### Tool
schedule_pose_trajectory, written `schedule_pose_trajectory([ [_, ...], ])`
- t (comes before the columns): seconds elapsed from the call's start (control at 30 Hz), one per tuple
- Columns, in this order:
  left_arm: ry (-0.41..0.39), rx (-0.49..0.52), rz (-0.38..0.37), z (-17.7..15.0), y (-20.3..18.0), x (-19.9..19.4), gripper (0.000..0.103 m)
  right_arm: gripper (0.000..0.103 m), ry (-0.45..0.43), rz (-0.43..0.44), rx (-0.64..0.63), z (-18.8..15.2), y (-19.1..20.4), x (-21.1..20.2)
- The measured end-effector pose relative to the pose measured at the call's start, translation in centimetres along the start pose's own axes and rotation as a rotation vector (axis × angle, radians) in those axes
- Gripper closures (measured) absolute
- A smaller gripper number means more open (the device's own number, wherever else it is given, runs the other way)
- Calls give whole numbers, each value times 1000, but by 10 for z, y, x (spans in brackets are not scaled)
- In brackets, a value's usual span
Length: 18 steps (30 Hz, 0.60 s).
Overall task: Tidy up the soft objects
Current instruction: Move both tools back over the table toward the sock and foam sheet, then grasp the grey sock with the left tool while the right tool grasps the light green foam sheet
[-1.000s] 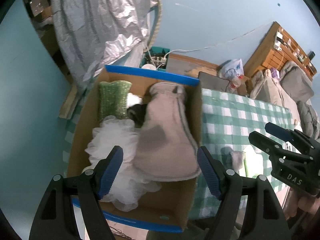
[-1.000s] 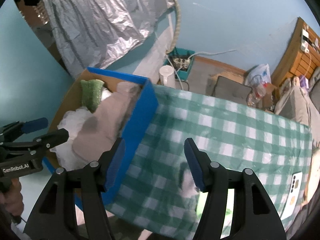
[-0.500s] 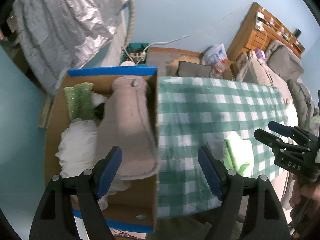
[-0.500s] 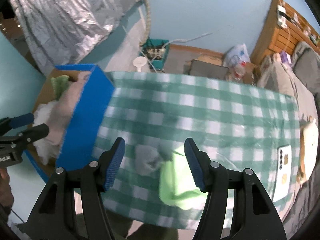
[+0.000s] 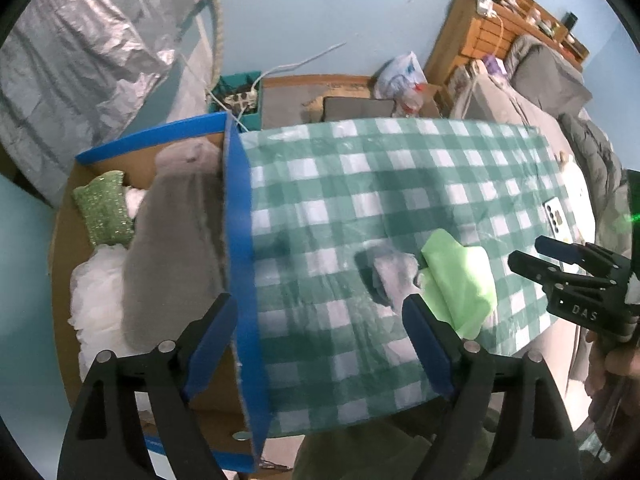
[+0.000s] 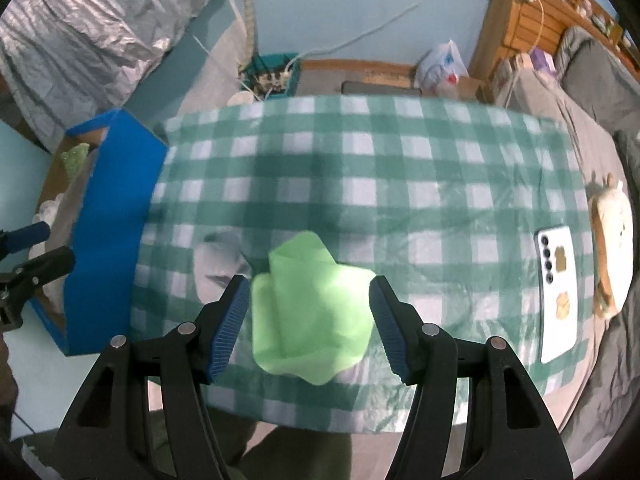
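Above the green cloth (image 6: pixel 310 304), the right hand-held gripper (image 6: pixel 310 312) hovers, jaws spread wide.

Box (image 6: pixel 108 216) wall hides most of its contents in right wrist view; left claw (image 6: pixel 24 256) cut off by frame edge; grey cloth (image 6: pixel 218 264) & checked surface (image 6: pixel 360 168) motion-blurred; shelf items (image 5: pixel 532 8) too small to ID

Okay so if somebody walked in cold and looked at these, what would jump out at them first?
Probably the bright green cloth, crumpled on the green checked tablecloth near its front edge, framed between the open fingers of the right gripper. Next, the blue-edged cardboard box at the table's left end, stuffed with a grey plush piece, a white mesh puff and a sparkly green sponge.
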State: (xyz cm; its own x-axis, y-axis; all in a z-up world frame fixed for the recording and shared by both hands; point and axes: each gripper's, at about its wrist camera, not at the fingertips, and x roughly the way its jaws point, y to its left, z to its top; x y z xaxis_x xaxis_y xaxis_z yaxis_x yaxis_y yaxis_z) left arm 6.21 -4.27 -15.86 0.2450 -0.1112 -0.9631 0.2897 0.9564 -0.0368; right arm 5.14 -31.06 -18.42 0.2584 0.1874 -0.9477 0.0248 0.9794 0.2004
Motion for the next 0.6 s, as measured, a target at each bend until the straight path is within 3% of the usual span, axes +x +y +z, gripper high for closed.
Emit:
schedule_pose_trajectory([
  [0.6, 74, 153, 5, 1, -48, 58, 17, 41, 161, 81, 56, -18, -36, 72],
])
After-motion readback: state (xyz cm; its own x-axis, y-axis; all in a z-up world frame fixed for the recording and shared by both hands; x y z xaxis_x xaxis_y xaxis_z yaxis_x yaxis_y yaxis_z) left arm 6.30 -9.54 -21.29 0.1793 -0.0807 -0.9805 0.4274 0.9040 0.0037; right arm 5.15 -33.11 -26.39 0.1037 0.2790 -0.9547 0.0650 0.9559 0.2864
